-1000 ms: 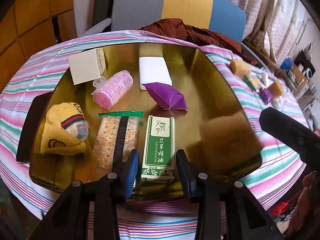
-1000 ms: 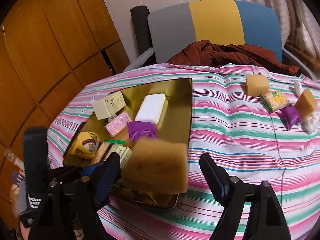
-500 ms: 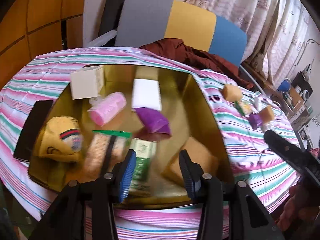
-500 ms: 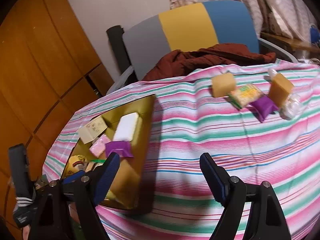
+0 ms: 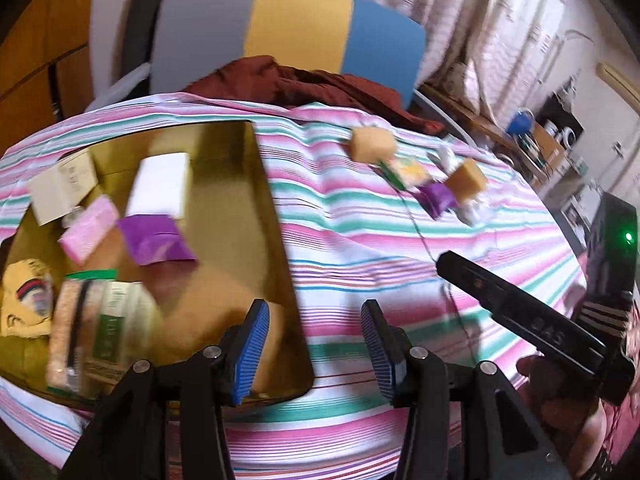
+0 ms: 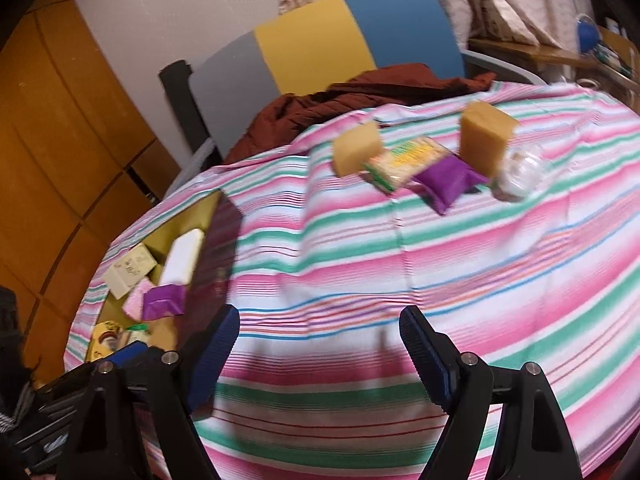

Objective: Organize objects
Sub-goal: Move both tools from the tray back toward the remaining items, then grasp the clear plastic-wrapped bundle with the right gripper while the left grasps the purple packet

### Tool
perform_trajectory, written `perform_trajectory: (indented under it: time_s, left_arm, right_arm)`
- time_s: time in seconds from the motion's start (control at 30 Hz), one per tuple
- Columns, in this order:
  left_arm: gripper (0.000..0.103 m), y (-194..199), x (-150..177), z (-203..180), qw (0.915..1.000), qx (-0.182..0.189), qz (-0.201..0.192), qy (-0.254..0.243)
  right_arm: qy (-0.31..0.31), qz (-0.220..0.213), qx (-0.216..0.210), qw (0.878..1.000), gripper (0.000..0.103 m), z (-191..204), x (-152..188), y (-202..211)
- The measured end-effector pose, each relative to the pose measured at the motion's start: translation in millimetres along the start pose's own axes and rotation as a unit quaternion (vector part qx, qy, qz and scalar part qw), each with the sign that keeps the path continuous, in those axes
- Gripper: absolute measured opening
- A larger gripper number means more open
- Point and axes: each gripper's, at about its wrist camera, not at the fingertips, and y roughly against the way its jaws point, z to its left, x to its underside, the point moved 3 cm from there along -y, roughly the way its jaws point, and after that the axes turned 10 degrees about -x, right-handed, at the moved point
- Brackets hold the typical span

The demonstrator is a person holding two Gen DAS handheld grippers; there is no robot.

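A gold tray (image 5: pixel 276 216) on the striped table holds a white block (image 5: pixel 160 184), a purple pouch (image 5: pixel 156 240), a pink roll (image 5: pixel 88 232), a cream box (image 5: pixel 60 192), a yellow toy (image 5: pixel 24 300), a green box (image 5: pixel 116 320) and a brown sponge (image 5: pixel 212 316). My left gripper (image 5: pixel 316 348) is open and empty over the tray's right edge. My right gripper (image 6: pixel 320 352) is open and empty above bare cloth. Further off lie two sponges (image 6: pixel 356 152) (image 6: pixel 484 136), a snack pack (image 6: pixel 408 160), a purple pouch (image 6: pixel 448 180) and a clear jar (image 6: pixel 520 176).
A grey, yellow and blue chair (image 5: pixel 288 36) with a dark red garment (image 5: pixel 304 88) stands behind the table. Wooden panels (image 6: pixel 60 140) lie to the left. Shelves with clutter (image 5: pixel 540 136) stand at the right. The right gripper's body (image 5: pixel 520 316) shows in the left wrist view.
The brown sponge has left my right gripper and now lies in the tray. Both grippers have swung right, toward the loose objects on the cloth.
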Motion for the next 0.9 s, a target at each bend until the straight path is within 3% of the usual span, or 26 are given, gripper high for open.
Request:
perform_trajectory:
  time_s: [0.07, 0.13, 0.2, 0.33, 0.47, 0.6, 0.77, 0.83, 0.9]
  left_arm:
    - [0.053, -4, 2, -14, 0.9998, 0.001, 0.006, -0.017]
    - [0.065, -6, 1, -22, 0.9995, -0.009, 0.006, -0.030]
    - [0.068, -8, -1, -28, 0.9992, -0.018, 0.006, -0.035]
    - [0.068, -7, -5, -30, 0.9990, -0.030, -0.003, -0.034]
    - [0.068, 3, -12, -44, 0.9964, -0.040, -0.037, -0.065]
    - [0.068, -8, -19, -59, 0.9959, -0.025, -0.024, -0.084]
    - [0.068, -21, -27, -77, 0.9944, -0.019, -0.015, -0.103]
    - [0.068, -26, -32, -86, 0.9931, -0.018, -0.016, -0.114]
    - [0.068, -32, -38, -93, 0.9925, -0.013, -0.016, -0.120]
  right_arm:
    - [-0.004, -0.004, 0.013, 1.000, 0.083, -13, 0, 3]
    - [-0.009, -0.016, 0.032, 0.999, 0.083, -28, -1, 10]
    - [-0.018, -0.029, 0.055, 0.998, 0.083, -45, -4, 16]
    - [-0.046, -0.046, 0.080, 0.995, 0.082, -85, -17, 23]
    - [-0.078, -0.065, 0.104, 0.989, 0.077, -130, -48, 24]
    - [-0.112, -0.082, 0.126, 0.982, 0.073, -169, -83, 18]
    - [-0.114, -0.069, 0.134, 0.982, 0.069, -191, -115, -9]
    - [-0.105, -0.057, 0.131, 0.984, 0.064, -195, -121, -22]
    - [-0.098, -0.038, 0.120, 0.987, 0.048, -196, -120, -32]
